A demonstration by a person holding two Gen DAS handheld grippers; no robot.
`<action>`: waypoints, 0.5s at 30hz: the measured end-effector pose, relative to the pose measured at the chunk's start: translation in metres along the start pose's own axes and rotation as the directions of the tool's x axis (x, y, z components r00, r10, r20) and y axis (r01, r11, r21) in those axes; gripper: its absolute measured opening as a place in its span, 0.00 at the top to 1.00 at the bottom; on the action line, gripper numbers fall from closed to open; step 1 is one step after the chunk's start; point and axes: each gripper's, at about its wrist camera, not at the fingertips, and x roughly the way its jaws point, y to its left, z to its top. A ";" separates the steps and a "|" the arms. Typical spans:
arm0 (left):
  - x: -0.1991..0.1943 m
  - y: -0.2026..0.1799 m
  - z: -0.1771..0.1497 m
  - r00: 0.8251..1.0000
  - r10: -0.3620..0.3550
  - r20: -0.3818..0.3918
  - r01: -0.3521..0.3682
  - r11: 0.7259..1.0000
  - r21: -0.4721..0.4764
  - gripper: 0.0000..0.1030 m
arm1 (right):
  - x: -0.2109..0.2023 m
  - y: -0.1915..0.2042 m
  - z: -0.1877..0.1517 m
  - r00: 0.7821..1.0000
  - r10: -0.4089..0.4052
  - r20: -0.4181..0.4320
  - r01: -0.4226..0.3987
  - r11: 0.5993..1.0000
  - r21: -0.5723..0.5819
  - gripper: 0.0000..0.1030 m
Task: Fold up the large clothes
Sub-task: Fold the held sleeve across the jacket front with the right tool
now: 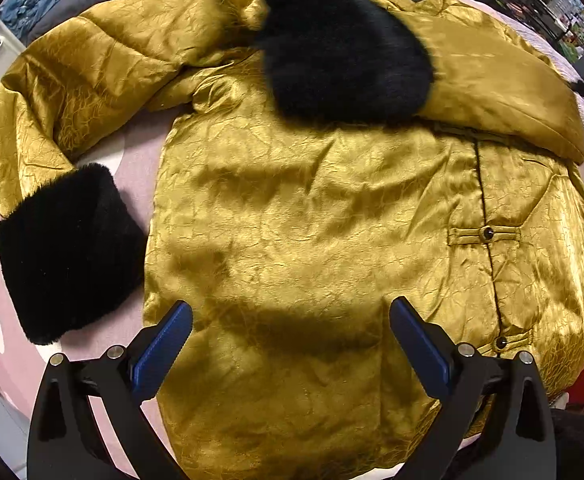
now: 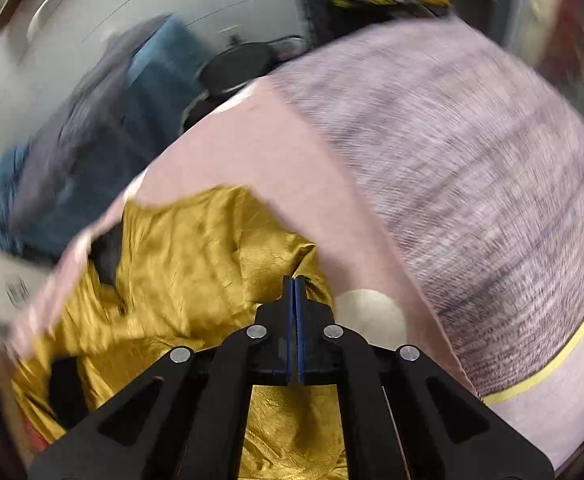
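1. Gold jacket lies spread on the pink-covered worktop, hem cut off below.
2. Left claw hovers spread above it.
3. Right claw, pressed together, pinches blurred gold fabric.

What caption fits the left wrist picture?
Open left gripper above a gold jacket, one black furry cuff folded across it.

Glossy, crinkled gold satin jacket with matt black fur cuffs on pink cloth.
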 end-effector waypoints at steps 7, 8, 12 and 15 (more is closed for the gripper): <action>-0.014 0.002 0.014 0.999 0.008 0.043 -0.008 1.000 0.003 0.06 | -0.002 -0.066 0.003 0.998 0.058 -0.021 -0.050 0.960 0.275 0.98; -0.016 0.001 0.017 0.999 0.009 0.049 -0.010 1.000 0.009 0.06 | -0.003 -0.066 0.001 0.997 0.069 -0.035 -0.057 0.959 0.276 0.97; -0.023 -0.006 0.035 0.996 0.018 0.082 -0.022 0.999 0.048 0.06 | -0.029 -0.036 -0.015 0.998 0.043 0.035 -0.047 0.993 0.113 0.79; -0.033 -0.019 0.050 0.992 0.023 0.124 -0.034 0.995 0.089 0.06 | -0.042 0.010 -0.038 0.996 0.032 0.083 -0.022 0.992 -0.123 0.43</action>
